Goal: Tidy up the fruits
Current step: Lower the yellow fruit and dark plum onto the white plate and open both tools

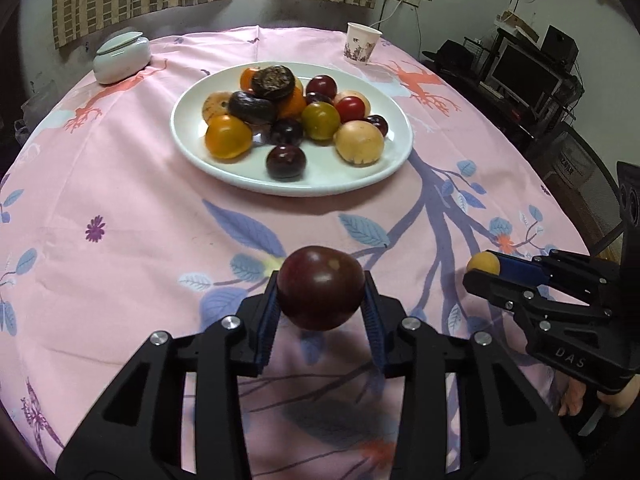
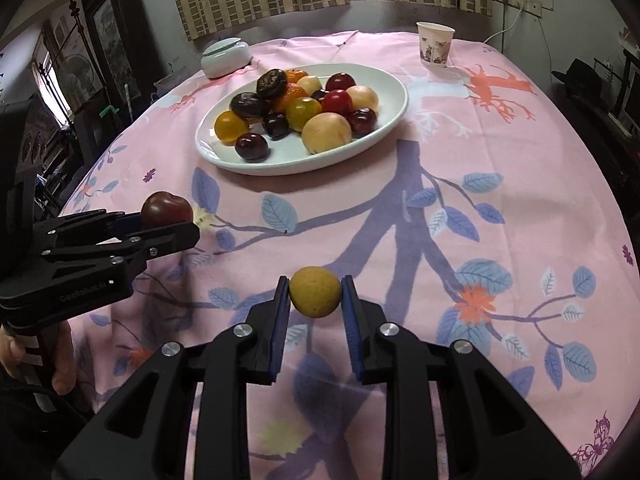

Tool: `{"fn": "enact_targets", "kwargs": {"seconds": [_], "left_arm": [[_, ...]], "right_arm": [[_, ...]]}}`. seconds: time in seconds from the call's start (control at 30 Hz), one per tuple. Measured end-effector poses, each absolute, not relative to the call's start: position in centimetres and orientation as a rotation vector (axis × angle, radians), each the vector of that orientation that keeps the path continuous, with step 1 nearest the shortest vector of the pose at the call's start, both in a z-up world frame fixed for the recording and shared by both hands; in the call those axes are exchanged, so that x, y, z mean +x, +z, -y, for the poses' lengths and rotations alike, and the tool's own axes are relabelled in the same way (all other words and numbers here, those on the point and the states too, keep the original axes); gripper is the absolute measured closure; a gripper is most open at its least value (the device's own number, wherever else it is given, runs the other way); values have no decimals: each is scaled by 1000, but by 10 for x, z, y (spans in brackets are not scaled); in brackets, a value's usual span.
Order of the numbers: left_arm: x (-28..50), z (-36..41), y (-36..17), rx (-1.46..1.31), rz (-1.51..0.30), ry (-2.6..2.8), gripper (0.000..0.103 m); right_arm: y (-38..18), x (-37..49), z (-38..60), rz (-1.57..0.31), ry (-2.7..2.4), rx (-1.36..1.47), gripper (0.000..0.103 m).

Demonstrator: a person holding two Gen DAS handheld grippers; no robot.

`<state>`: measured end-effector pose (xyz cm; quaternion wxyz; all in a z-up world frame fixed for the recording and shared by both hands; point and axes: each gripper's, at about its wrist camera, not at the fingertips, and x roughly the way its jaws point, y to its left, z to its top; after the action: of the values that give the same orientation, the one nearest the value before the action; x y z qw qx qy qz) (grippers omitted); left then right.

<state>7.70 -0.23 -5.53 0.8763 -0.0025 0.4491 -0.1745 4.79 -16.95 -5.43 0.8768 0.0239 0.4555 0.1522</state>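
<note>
Nearest the table's edge, the left gripper (image 1: 321, 300) is clamped on a dark plum (image 1: 320, 287), jaws narrowed onto its sides, lifted clear of the pink cloth (image 1: 120, 240). Just beside it, the right gripper (image 2: 315, 300) pinches a small yellow fruit (image 2: 315, 291), jaws nearly together, also off the cloth. Bare cloth lies between them and the white plate (image 1: 192, 148), which is heaped with plums, yellow and orange fruit. Beyond the plate stand a lidded jar (image 1: 121, 56) and a paper cup (image 1: 362, 43), well apart.
</note>
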Motion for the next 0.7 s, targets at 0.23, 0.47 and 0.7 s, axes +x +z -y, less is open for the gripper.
{"fn": "enact_targets", "kwargs": {"seconds": [0.23,0.47,0.7], "left_arm": [[85,-38,-42,-42,-905,-352,64],[138,-27,-21,34,-914,-371,64],[193,-15,-25,4,-963,-364,63]], "right_arm": [[-49,63,136,-972,355,25,77],[-23,99,118,-930,369,-31,77],[-18,142,113,-850,323,-35,77]]}}
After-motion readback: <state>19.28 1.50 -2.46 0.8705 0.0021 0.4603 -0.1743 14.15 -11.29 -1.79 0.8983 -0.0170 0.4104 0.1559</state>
